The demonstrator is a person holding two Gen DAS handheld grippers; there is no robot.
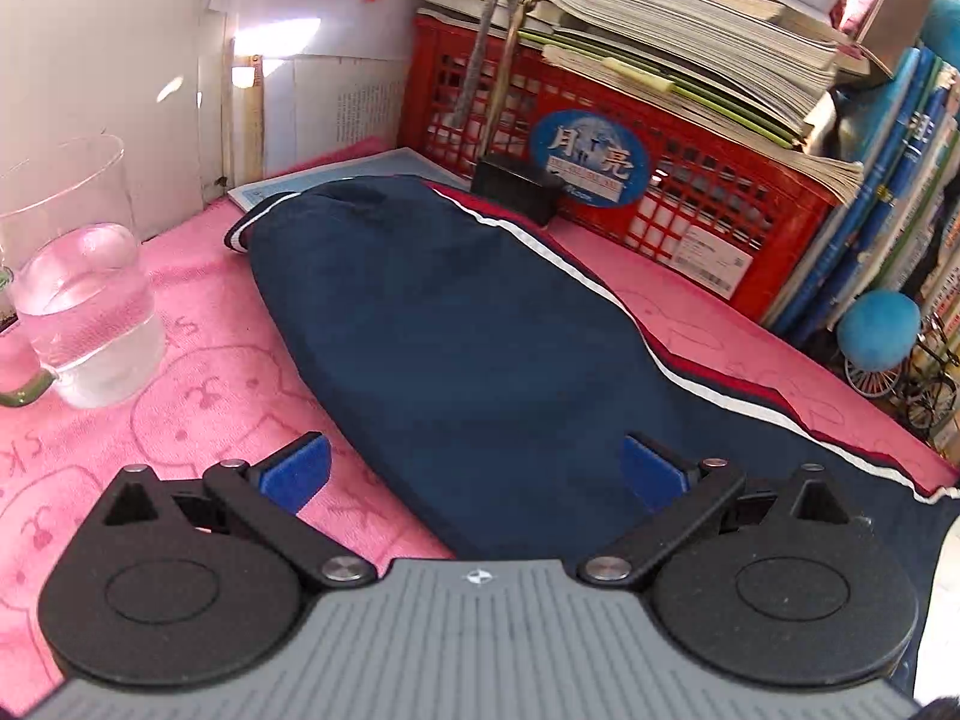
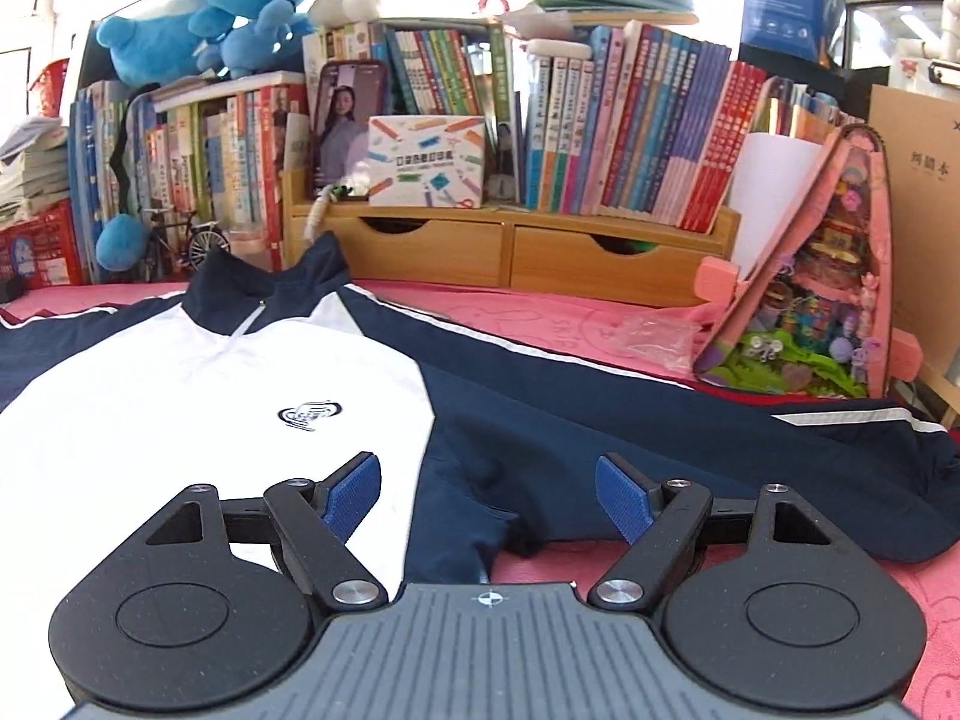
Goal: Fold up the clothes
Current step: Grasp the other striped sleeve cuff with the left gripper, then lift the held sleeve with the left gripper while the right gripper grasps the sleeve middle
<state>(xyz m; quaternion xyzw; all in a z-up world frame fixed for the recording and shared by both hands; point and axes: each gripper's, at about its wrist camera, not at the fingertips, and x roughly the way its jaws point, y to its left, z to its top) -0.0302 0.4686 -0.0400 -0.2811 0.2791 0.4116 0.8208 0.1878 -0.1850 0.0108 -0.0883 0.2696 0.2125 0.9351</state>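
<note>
Crest-printed jacket (image 2: 240, 396) beside red crate (image 1: 600, 138) (label "月亮")

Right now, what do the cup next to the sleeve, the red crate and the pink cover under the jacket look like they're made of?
The cup looks like clear glass or hard plastic: see-through, glossy, water visible inside. The red crate looks like moulded plastic, a shiny lattice wall. The pink cover looks like soft, matte terry or microfibre with pressed-in cartoon outlines. The jacket seems a smooth, synthetic woven fabric.
</note>
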